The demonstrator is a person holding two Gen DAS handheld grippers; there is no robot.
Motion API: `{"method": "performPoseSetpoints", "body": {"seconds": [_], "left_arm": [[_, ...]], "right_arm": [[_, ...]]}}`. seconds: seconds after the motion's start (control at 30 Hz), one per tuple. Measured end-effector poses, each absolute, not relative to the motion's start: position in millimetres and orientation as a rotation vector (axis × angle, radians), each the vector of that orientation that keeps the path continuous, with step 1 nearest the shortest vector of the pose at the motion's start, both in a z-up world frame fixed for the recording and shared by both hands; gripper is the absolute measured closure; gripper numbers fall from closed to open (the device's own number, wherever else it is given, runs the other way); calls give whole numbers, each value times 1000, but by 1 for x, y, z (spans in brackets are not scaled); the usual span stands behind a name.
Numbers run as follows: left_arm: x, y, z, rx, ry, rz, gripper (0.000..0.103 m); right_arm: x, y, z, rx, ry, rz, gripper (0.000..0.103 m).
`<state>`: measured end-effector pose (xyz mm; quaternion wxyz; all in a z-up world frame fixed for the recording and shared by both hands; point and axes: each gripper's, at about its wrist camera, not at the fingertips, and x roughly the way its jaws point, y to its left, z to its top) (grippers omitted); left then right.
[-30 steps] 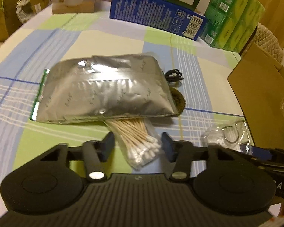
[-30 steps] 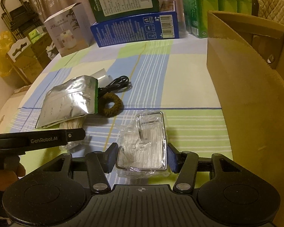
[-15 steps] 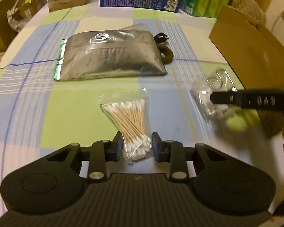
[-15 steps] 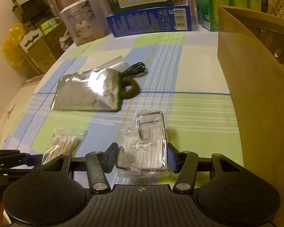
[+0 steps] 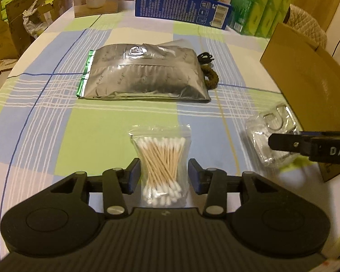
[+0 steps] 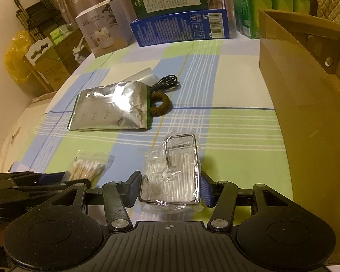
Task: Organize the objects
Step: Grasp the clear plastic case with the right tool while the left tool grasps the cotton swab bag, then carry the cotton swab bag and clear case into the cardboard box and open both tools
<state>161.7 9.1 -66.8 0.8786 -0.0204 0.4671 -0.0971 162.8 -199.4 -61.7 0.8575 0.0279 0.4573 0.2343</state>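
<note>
A clear bag of cotton swabs (image 5: 162,162) lies on the checked tablecloth between the fingers of my left gripper (image 5: 163,176), which is open with gaps on both sides; the bag also shows in the right wrist view (image 6: 86,166). My right gripper (image 6: 170,187) is shut on a clear plastic packet with a metal frame (image 6: 173,172); that packet also shows in the left wrist view (image 5: 272,133). A silver foil pouch (image 5: 145,72) lies farther back, with a brown braided ring (image 6: 159,104) and a black cable (image 6: 166,82) beside it.
An open cardboard box (image 6: 306,104) stands at the right. A blue box (image 5: 181,6), green packs (image 5: 260,6) and a white carton (image 6: 102,29) line the far edge of the table. Boxes and bags stand on the floor at the left.
My left gripper pulled the cotton swab bag out from under the foil pouch toward me, then opened and let it go. The right gripper stays shut on the clear packet.
</note>
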Motion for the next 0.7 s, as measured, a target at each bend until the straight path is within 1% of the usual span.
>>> {"method": "performPoseSetpoints", "body": {"seconds": [0.1,0.13,0.23,0.33,0.7], "left_arm": [[164,5,-73,-6,988,-199,66],[164,4,-73,13,986,-196,74],[164,5,-73,6,986,-194,81],[162,8,-69,-16,985,-195,82],[146,2,-43,-53,938,-205,83]], "right_arm": [[163,-195,-62,53,963,500,53],[163,-194,-62,54,962,503,53],[162,-193,-60,56,949,508,53],[160,-194,-58,51,939,507,53],[143,-210,-41,105,880,462,53]]}}
